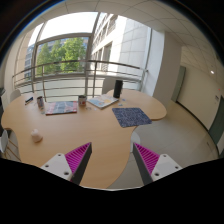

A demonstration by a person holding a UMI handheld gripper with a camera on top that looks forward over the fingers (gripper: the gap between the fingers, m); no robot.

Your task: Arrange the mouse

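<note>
The room: a large window (pixel 62 52) with trees outside fills the far left, with a metal railing (pixel 80 72) running across in front of it. A pale wall (pixel 195 85) stands to the right.

The table (pixel 85 135): a light wooden top with a curved outline. Its near edge bends in just ahead of my fingers; its right edge curves away toward the far right, where bare floor (pixel 180 135) opens beside it. The broad middle of the top, between my fingers and the items beyond, is bare wood.

Items on the table, largest first:
1. A dark patterned mouse mat (pixel 131 117), right of centre, lying flat near the right edge.
2. A picture-covered mat or book (pixel 61 107), far left, flat.
3. A pale flat book or pad (pixel 102 101), far centre.
4. A dark upright object (pixel 117 89), just beyond item 3; I cannot tell what it is.
5. A small pale rounded item, probably the mouse (pixel 37 136), near the left edge, well apart from the mouse mat and from my fingers.

My gripper (pixel 112 160): the fingers (pixel 72 160) stand wide apart, magenta pads facing inward. They hold nothing and touch nothing; only table surface shows between them.

Pose: I am held above the near edge of the table, pointed across it and angled slightly downward. The holding hand is not in view.
</note>
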